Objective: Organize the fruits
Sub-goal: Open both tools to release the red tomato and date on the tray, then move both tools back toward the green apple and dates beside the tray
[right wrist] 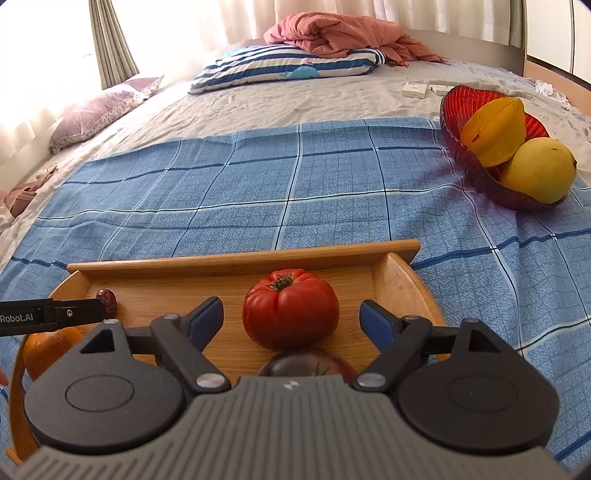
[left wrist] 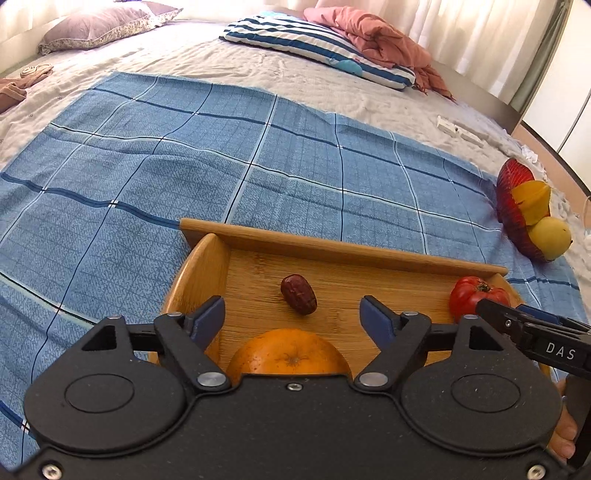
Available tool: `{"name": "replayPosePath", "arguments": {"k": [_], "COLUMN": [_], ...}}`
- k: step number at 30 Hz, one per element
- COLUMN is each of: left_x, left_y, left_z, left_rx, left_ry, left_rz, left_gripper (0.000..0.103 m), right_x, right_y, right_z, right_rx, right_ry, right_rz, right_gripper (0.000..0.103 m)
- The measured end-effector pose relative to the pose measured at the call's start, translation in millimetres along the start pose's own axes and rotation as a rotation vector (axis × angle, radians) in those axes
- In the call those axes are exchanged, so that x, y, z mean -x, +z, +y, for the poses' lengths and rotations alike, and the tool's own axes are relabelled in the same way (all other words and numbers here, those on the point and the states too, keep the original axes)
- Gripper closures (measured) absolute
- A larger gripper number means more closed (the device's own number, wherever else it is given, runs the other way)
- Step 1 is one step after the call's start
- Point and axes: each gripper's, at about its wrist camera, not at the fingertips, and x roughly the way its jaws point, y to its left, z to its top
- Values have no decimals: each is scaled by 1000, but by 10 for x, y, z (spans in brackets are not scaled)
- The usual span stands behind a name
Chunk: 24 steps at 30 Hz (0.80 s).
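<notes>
A bamboo tray [left wrist: 332, 245] [right wrist: 243, 260] lies on the blue checked cloth. On it sit a dark red date [left wrist: 298, 294] [right wrist: 107, 298], an orange [left wrist: 290, 352] [right wrist: 46, 349], a red tomato [left wrist: 474, 295] [right wrist: 291, 308] and a dark fruit [right wrist: 304, 363] half hidden under the right gripper's body. My left gripper [left wrist: 291, 319] is open above the tray, the date just beyond its tips and the orange below it. My right gripper [right wrist: 291, 319] is open with the tomato between its fingers, untouched. A red glass bowl [left wrist: 508, 201] [right wrist: 476, 173] holds a starfruit [right wrist: 493, 133] and a yellow pear [right wrist: 537, 173].
The cloth [left wrist: 184, 166] covers a bed. A striped pillow [right wrist: 288, 66], a pink blanket [right wrist: 340, 35] and a mauve pillow [left wrist: 99, 26] lie at the far end. Small white boxes [right wrist: 415, 88] sit behind the bowl. A person's hand [left wrist: 563, 439] shows at the lower right edge.
</notes>
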Motion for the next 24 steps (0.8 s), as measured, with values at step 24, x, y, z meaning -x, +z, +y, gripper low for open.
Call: {"name": "replayPosePath", "arguments": {"k": [24], "left_x": [1118], "left_y": [-1012], "left_z": [-84], "left_rx": [-113], "left_ry": [-45], "left_rz": [-262], "left_gripper": [6], "right_x": [1183], "right_y": [-868], "right_z": [125], "right_rx": [122], "right_ry": [102], "right_rz": [-288], "right_gripper": [1]}}
